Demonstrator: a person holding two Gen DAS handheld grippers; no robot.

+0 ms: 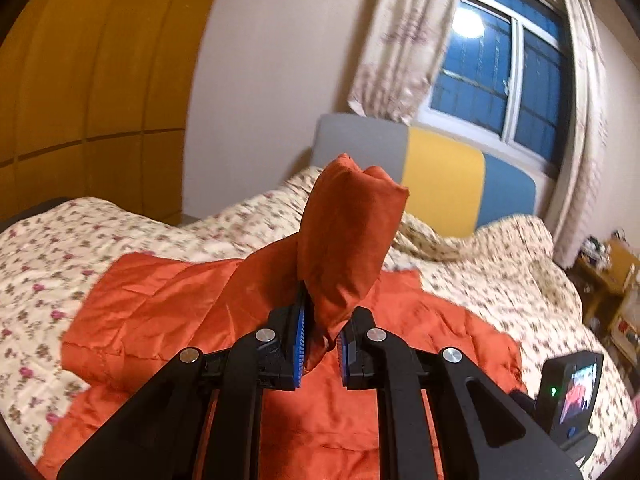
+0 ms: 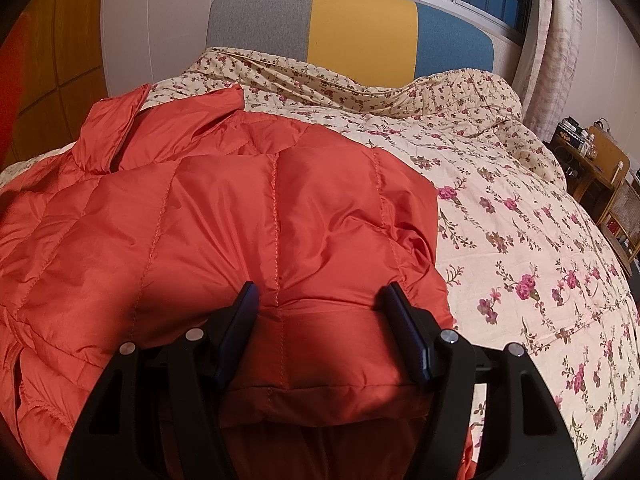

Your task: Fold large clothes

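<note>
One orange quilted jacket [image 2: 224, 216] lies spread on the bed's floral quilt [image 2: 520, 240], on the near left part of it. In the right wrist view its collar end points away toward the headboard [image 2: 360, 28] and its hem lies nearest the camera, so its long axis runs roughly from the foot of the bed to the head; the stitched quilting lines run the same way.

Two tongs are in play. The left tongs [image 1: 322, 346] are clenched on one sleeve or corner of the jacket, and that pinched part stands up above the blue pads [image 1: 301, 336] as a puffy upright bundle, while the rest trails down onto the bed. The right tongs [image 2: 320, 332] stand spread, straddling a bulging hem panel; whether the fingers press it I cannot tell.

Beyond: one three-coloured headboard, one window [image 1: 516, 76] with two curtains, one wooden wardrobe [image 1: 88, 80].
</note>
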